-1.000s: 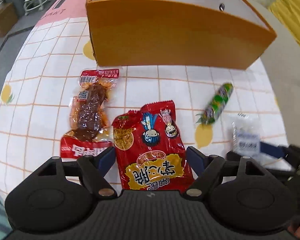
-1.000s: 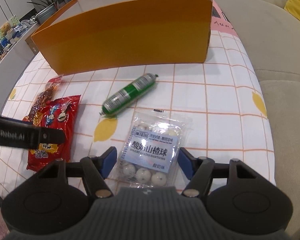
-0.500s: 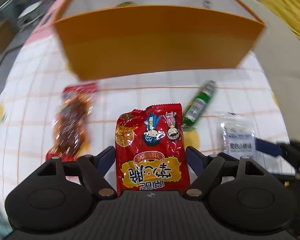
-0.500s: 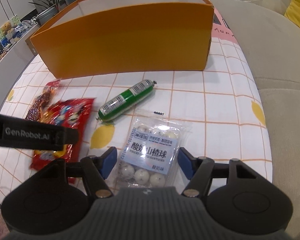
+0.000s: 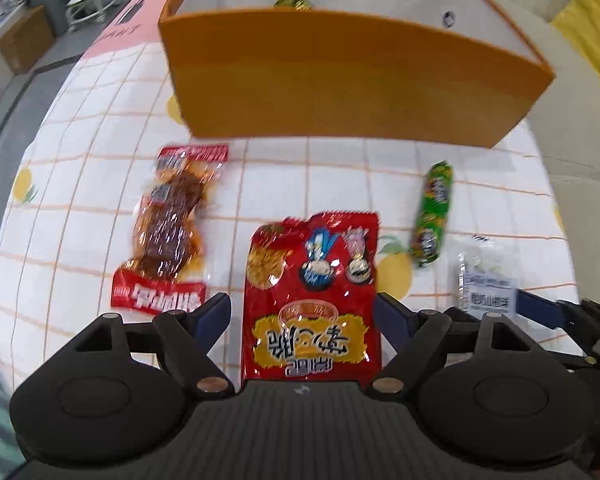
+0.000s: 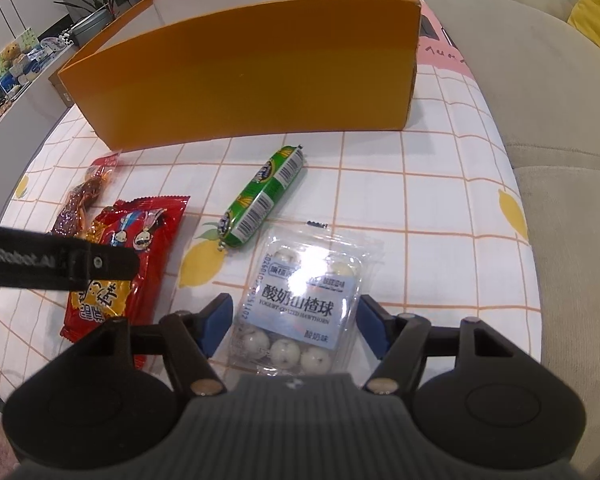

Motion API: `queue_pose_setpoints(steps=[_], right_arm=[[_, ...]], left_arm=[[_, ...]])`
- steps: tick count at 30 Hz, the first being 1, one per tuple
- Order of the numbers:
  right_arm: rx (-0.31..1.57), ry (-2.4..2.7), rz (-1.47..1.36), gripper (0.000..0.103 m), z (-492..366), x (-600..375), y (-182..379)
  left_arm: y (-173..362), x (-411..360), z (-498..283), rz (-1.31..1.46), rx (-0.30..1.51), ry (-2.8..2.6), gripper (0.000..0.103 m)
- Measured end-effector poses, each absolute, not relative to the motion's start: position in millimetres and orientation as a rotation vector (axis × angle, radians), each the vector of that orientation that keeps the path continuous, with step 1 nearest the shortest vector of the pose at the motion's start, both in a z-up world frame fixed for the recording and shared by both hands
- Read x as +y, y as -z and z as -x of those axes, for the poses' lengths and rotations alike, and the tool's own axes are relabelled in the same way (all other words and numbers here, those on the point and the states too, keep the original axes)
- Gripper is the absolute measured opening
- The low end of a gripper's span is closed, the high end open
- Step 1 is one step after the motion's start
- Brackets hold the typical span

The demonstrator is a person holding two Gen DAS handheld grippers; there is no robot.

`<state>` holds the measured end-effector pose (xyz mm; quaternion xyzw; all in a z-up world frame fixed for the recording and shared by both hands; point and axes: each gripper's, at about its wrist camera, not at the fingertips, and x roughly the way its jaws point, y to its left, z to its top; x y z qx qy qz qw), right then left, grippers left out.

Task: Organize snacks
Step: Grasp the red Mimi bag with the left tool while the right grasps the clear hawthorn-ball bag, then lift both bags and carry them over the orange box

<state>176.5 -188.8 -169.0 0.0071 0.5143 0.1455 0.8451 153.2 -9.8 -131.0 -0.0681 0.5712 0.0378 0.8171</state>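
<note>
Checked tablecloth (image 6: 440,200), orange box (image 6: 240,80), perhaps four loose snack packets (image 5: 312,300)

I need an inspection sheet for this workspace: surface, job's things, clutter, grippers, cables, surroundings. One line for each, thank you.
Surface: checked tablecloth with lemon prints.
Job's things: orange box at the back; red snack bag, meat snack pack, green sausage and hawthorn ball pack lying flat in front of it.
Clutter: nothing seen.
Grippers: left gripper open, astride the red snack bag; right gripper astride the hawthorn ball pack, jaws opening, pads not pressing.
Cables: nothing seen.
Surroundings: beige sofa, yellow cushion, potted plant.
</note>
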Motion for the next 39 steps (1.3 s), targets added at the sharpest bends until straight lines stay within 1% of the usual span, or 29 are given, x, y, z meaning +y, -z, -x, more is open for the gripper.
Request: queue_pose_setpoints(steps=[11,12,17,19,20,21,22,23,27,34,36,38,39], right_arm=[[1.089,-0.302,-0.009,0.071,-176,-188,171],[1.088,-0.301,-0.007,0.071,-176,-187,171],[1.081,-0.297,0.039,0.072,-174,-180,173],[1.078,-0.294,0.062,0.072,-173,-178,173],[1.076,-0.292,0.073,0.072,-173,-177,174],[1.074,-0.289,0.085,0.071,-172,-176,174],[1.071,-0.287,0.096,0.069,-172,-175,174],[1.067,-0.285,0.107,0.067,-172,-175,174],[1.067,-0.286,0.105,0.064,-172,-176,172],[1.065,-0.267,0.082,0.062,-169,-179,165],[1.058,-0.264,0.067,0.062,-168,-180,160],[1.046,-0.259,0.056,0.062,-166,-181,154],[1.040,-0.256,0.053,0.062,-166,-182,151]], left_arm=[[151,-17,-153,0.162,1.232,-0.128,0.094],[153,-16,-152,0.164,1.229,-0.121,0.096],[156,-25,-153,0.078,1.204,-0.104,0.095],[156,-27,-152,0.059,1.202,-0.092,0.090],[155,-28,-152,0.050,1.195,-0.081,0.083],[154,-28,-151,0.042,1.187,-0.070,0.072],[153,-29,-150,0.035,1.177,-0.061,0.067],[151,-29,-149,0.032,1.171,-0.052,0.066],[149,-20,-147,0.075,1.157,0.001,0.064],[132,-1,-141,0.166,1.115,0.061,0.062],[125,3,-140,0.187,1.097,0.069,0.057],[117,5,-138,0.200,1.079,0.075,0.056],[113,5,-137,0.202,1.066,0.082,0.054]])
